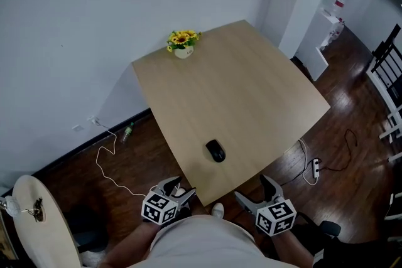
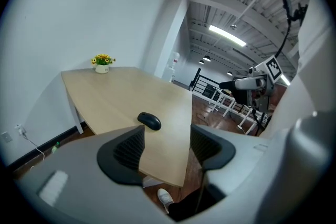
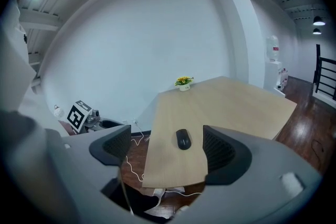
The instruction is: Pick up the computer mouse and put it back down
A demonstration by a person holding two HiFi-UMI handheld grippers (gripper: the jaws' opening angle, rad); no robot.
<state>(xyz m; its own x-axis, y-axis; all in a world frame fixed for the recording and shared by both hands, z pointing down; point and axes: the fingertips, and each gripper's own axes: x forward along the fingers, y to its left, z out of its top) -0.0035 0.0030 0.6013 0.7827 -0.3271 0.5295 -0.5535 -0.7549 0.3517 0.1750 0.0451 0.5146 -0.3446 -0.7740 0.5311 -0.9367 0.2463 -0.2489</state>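
A black computer mouse [image 1: 215, 150] lies on the light wooden table [image 1: 251, 97], close to its near corner. In the left gripper view the mouse [image 2: 149, 121] sits just beyond the jaws, and in the right gripper view the mouse [image 3: 183, 139] shows between the jaws but well ahead. My left gripper [image 1: 178, 187] hangs off the table's near left edge, jaws apart and empty. My right gripper [image 1: 256, 191] hangs off the near right edge, jaws wide and empty. Neither touches the mouse.
A small pot of yellow flowers [image 1: 183, 42] stands at the table's far corner. A white cable [image 1: 107, 160] trails on the dark wood floor at left, a power strip [image 1: 315, 166] lies at right. A round stool [image 1: 41, 223] stands at lower left, black chairs [image 1: 388, 66] at far right.
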